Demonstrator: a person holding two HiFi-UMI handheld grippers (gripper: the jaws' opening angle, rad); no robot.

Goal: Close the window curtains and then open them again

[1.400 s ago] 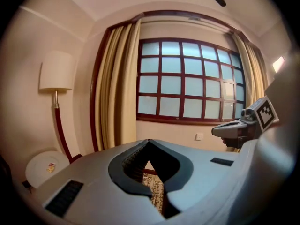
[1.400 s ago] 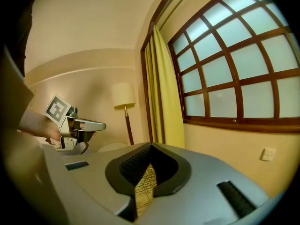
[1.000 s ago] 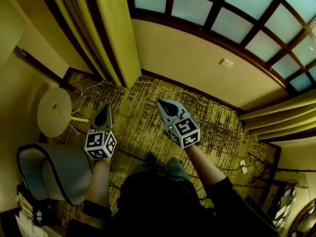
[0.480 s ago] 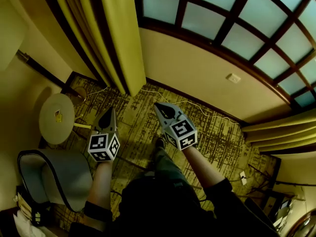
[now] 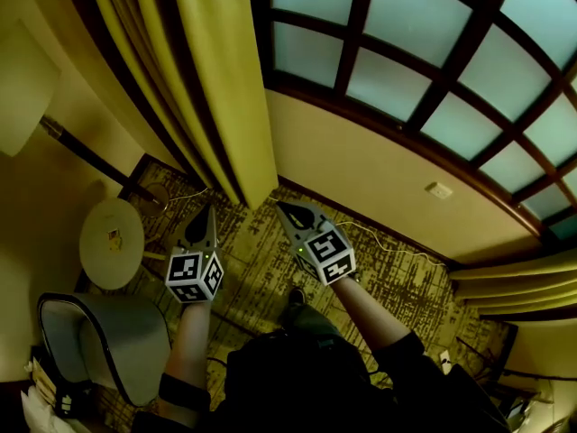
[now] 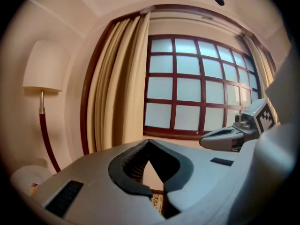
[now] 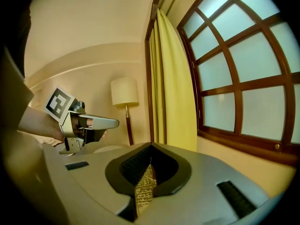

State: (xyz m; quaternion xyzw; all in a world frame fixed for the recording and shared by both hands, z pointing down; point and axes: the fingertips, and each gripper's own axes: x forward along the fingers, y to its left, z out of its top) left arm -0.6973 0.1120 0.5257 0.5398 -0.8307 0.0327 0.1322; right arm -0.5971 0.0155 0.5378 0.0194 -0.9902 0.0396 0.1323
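Window: large, dark wooden grid, pale panes, uncovered across its whole visible width.
Left curtain: yellow, gathered in folds at the window's left edge, hanging to the floor.
Right curtain: gathered at the far right edge, well apart from both grippers.
Carpet: patterned, with a thin cable lying along the wall under the sill.
Grey armchair and round side table stand to the left; a floor lamp stands left of the gathered curtain.
Left gripper: jaws closed tip to tip, nothing between them, pointing toward the foot of the left curtain, not touching it.
Right gripper: jaws likewise closed and empty, just beside the left gripper, near the curtain's inner edge, apart from the cloth.
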